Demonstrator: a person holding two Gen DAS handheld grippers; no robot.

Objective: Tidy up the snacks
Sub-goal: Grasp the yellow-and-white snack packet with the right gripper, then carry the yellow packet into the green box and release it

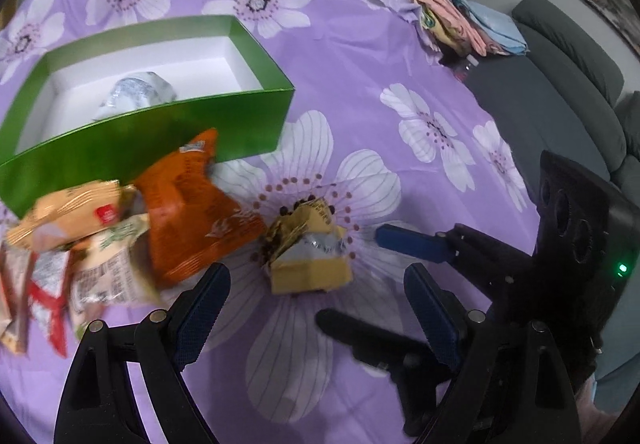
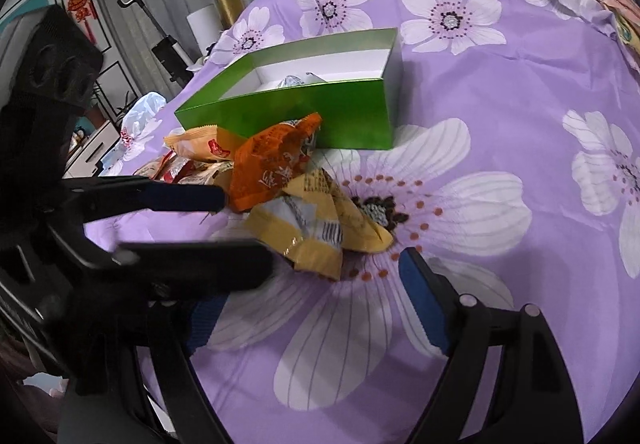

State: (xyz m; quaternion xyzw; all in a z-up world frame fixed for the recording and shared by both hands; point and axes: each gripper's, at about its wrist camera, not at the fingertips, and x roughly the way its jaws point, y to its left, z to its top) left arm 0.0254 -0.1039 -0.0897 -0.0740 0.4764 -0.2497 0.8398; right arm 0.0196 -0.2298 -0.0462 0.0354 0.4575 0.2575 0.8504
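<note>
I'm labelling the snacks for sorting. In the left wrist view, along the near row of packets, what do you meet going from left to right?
Pile of pale and red packets → orange packet → yellow packet → blue fingertip of the right gripper.

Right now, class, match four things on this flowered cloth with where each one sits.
Things:
1. silver packet
2. orange packet
3. yellow packet
4. folded cloths

Places:
A. at the cloth's far edge
B. leaning on the green box's front wall
C. inside the green box
D. on the big flower's centre

Pairs: 1-C, 2-B, 3-D, 4-A
</note>
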